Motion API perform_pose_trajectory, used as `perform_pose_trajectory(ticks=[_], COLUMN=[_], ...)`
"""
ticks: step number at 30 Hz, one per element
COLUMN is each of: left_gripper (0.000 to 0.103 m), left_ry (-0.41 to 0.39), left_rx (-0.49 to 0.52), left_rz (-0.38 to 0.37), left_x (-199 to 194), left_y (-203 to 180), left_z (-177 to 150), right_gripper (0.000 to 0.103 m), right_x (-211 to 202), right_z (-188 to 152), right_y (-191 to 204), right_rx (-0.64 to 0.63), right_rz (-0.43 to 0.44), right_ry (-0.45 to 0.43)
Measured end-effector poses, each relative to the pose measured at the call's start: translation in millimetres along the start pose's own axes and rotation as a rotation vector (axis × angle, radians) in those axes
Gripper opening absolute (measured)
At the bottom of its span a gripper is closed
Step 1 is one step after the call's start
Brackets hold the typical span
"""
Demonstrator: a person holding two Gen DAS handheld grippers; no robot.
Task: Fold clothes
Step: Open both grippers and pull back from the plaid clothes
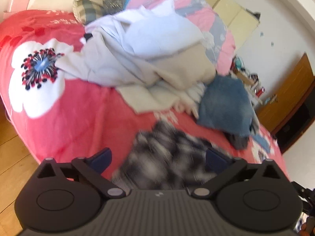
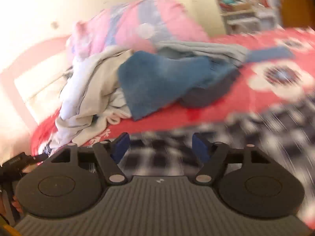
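Note:
A black-and-white plaid garment [image 1: 165, 157] lies bunched on the red floral bedspread [image 1: 78, 118], blurred by motion. My left gripper [image 1: 159, 158] is open, its blue-padded fingers wide apart on either side of the plaid cloth. In the right wrist view the same plaid garment [image 2: 256, 129] spreads to the right and under my right gripper [image 2: 159, 147], which is open too, with the cloth lying between its fingers. Whether either pad touches the fabric is lost in the blur.
A heap of white and beige clothes [image 1: 141, 55] sits mid-bed, with a blue denim piece [image 1: 224, 104] and a dark garment [image 2: 204, 96] beside it. A pink quilt [image 2: 141, 25] lies behind. Wooden floor [image 1: 11, 153] is at left and a brown door [image 1: 291, 96] at right.

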State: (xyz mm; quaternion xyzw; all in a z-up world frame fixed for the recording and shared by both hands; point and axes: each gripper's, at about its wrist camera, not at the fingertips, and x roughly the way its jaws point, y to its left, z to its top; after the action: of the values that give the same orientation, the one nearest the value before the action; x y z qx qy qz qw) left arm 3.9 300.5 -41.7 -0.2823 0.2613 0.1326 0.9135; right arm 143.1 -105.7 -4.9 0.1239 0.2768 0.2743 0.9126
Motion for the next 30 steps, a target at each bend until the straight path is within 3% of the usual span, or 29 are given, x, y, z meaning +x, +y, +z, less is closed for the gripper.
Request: perform_pose_trajectory(ticks=[6,10,14,21,26,30], left_gripper=[0.103,0.103,0.103,0.103,0.103,0.103], left_ry=[0.043,0.071,0.081,0.131,0.088,0.026], left_rx=[0.136,0.227,0.299,0.391,0.475,0.486], left_rz=[0.084,0.140,0.215,0.182,0.238,0.224], left_x=[-18.5,-30.9,-39.4,-50.2,-53.3,-58.9], left_y=[-49.9,-83.2,-112.4,-158.9,-187.1,-203.6], left_z=[-22.7,-37.8,-52.2,-83.6,-97.7,-100.3], right_gripper=[0.090,0.097,0.102,0.102,0.102,0.102], right_x=[-49.4,-68.9,-89.3,-109.6,-126.1,-131.4], right_z=[-36.6,-45.4,-52.3,-66.7,-76.2,-78.9], right_y=[-18.0,-20.7,-22.6,-29.3,-34.2,-38.1], right_rx=[0.122,0.103,0.086,0.071,0.027,-0.054], right_rz=[-0.111,-0.188,-0.209,-0.305,-0.386,-0.475], right_ry=[-0.010,-0.040,-0.079,-0.094,-0.167,-0.197])
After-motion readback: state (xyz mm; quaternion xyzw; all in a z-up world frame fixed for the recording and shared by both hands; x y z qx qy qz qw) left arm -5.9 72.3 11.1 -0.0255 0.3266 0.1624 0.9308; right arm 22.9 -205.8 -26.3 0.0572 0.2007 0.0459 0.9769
